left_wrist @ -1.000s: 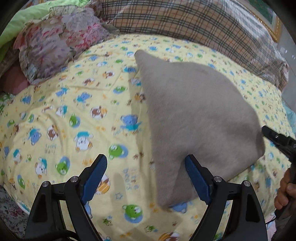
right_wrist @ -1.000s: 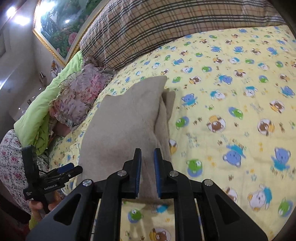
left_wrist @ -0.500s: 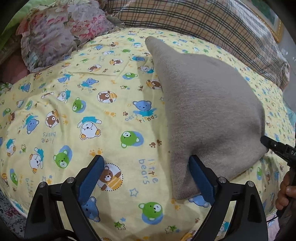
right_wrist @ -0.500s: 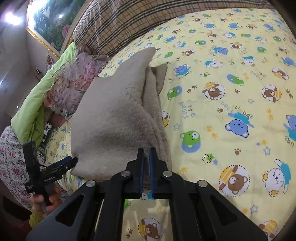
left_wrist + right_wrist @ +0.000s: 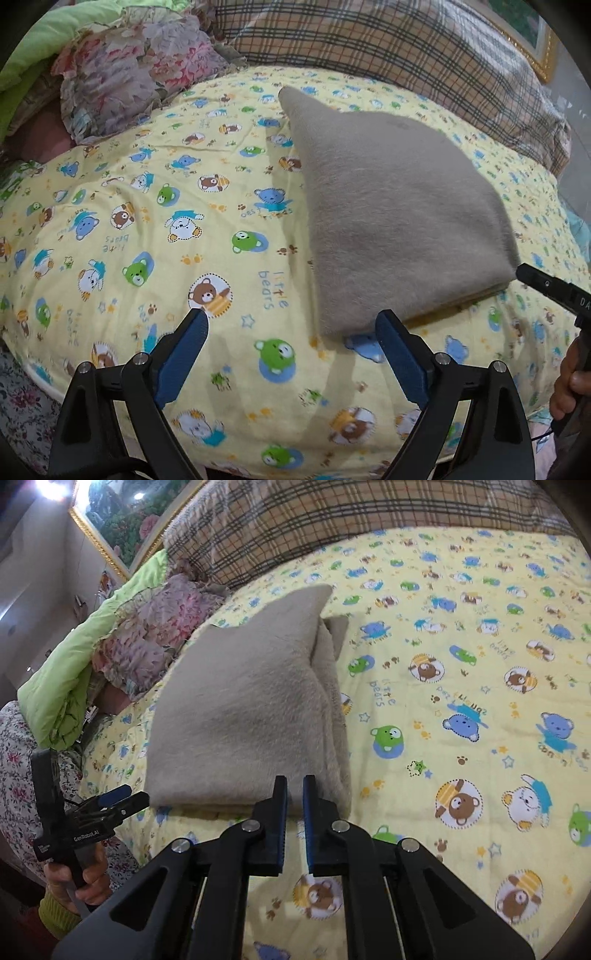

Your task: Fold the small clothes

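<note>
A folded beige fleece garment (image 5: 391, 206) lies on the yellow bear-print bedspread (image 5: 166, 229); it also shows in the right wrist view (image 5: 243, 720), with layered edges on its right side. My left gripper (image 5: 291, 332) is open and empty, just short of the garment's near left corner. My right gripper (image 5: 294, 786) has its jaws nearly together with a narrow gap, at the garment's near edge, holding nothing that I can see. The right gripper's tip (image 5: 543, 284) shows at the garment's right corner in the left wrist view. The left gripper (image 5: 110, 805) shows at the lower left.
A plaid pillow (image 5: 388, 48) lies at the head of the bed. A floral pillow (image 5: 129, 74) and a green quilt (image 5: 85, 657) lie at the far left. A framed picture (image 5: 122, 513) hangs on the wall. The bed's near edge is just below both grippers.
The garment has settled flat on the bed. My right gripper's jaws have parted slightly and drawn back to its near edge. My left gripper has backed away from the garment's corner.
</note>
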{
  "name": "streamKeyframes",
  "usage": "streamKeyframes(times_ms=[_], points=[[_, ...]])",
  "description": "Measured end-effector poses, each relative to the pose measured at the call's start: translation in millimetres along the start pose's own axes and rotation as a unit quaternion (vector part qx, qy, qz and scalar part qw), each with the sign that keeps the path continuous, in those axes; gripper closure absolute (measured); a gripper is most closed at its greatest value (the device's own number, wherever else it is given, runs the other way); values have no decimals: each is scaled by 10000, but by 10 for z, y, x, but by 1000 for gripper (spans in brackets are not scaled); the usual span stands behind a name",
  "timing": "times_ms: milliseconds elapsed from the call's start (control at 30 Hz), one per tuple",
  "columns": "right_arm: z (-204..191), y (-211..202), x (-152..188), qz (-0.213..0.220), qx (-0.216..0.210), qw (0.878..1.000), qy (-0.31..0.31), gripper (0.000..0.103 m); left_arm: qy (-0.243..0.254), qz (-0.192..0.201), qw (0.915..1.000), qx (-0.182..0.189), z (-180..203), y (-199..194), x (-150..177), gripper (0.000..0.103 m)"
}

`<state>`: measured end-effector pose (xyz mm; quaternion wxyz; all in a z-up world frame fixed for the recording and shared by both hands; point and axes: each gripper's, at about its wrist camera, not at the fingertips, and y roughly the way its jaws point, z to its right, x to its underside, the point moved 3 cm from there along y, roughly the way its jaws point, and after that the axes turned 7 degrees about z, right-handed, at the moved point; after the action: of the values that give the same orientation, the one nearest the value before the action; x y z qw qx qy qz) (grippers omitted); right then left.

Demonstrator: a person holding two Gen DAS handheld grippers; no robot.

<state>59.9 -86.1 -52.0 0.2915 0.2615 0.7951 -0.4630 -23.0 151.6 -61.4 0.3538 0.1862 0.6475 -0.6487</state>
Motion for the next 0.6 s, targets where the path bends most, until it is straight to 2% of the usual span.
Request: streamKeyframes(times_ms=[300, 400, 467, 600], points=[[-231, -215, 92, 124, -88, 9996, -237, 91, -17, 234, 9996, 182, 252, -254, 101, 10], [-256, -286, 143, 187, -120, 9995, -238, 80, -130, 291, 9992, 241, 295, -324, 147, 10], [-272, -339, 191, 283, -116, 9992, -248, 61, -185, 367, 9989, 243, 330, -370, 187, 10], [-290, -419, 349, 363, -41, 9988, -334, 59, -140, 484, 9986, 186, 388, -429, 259, 10]])
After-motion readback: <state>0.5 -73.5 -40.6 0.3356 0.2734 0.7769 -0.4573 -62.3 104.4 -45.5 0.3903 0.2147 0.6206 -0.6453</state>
